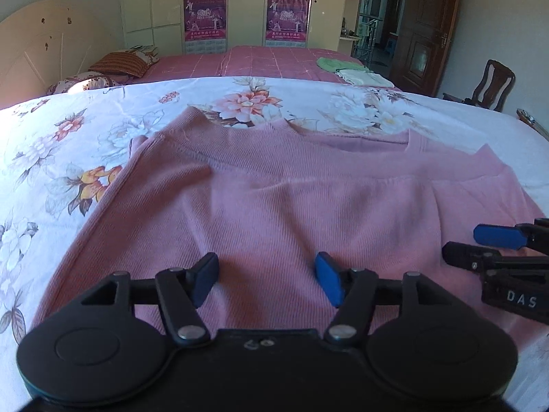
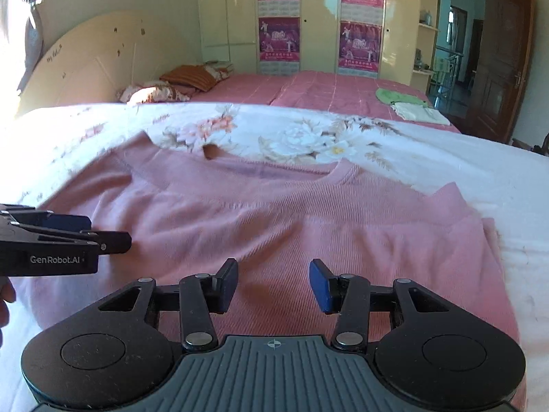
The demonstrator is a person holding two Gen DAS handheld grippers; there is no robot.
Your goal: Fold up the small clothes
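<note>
The pink sweater [image 1: 274, 192] lies spread flat on the flowered bedsheet [image 1: 68, 144], under and ahead of both the left hand-held gripper [image 1: 267, 279] and the right hand-held gripper [image 2: 273, 285], each released with nothing between its jaws.

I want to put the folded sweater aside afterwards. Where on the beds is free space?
The floral sheet is bare left of the pink sweater and beyond its collar. The far pink bedspread is bare between the pillows and the green cloth. The near edge is crowded by both grippers.
</note>
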